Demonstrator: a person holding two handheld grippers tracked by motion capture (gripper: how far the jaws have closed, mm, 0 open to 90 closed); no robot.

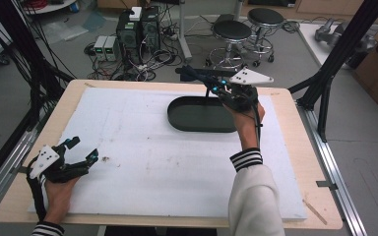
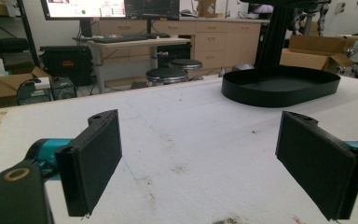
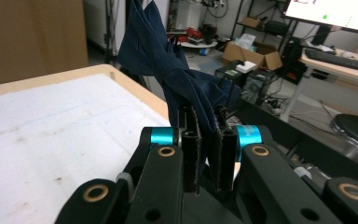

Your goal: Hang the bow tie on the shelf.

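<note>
A light wooden counter [image 1: 295,147] carries a large white foam sheet [image 1: 167,162] that covers most of its top. On the sheet, toward one o'clock from its middle, sits a shallow black oval tray [image 1: 197,118] with a low upright wall; in the left gripper view the same tray [image 2: 279,86] lies at the far right.

At the sheet's eight o'clock corner a person's left hand [image 1: 59,189] holds the left gripper [image 1: 81,150] low over the counter. Its jaws stand wide apart with nothing between them. Seen from its own camera, the left gripper [image 2: 198,163] shows two flat black pads [image 2: 98,154] far apart, with bare stained foam between them. A few small brown specks [image 1: 106,159] lie on the sheet just beside the jaw tips.

The person's right hand [image 1: 243,120], in a white sleeve with a striped black and white cuff [image 1: 246,158], holds the right gripper [image 1: 211,88] raised above the tray's three o'clock end, pointing toward ten o'clock. A grey three-cornered plate [image 1: 250,76] sits on top of it. In the right gripper view the right gripper [image 3: 208,154] has its jaws pressed close together on a crumpled dark navy blue cloth [image 3: 168,60], which bunches between the pads and rises upward out of them toward twelve o'clock. From above, the cloth [image 1: 197,76] shows as a dark shape sticking out past the jaws over the counter's far edge
</note>
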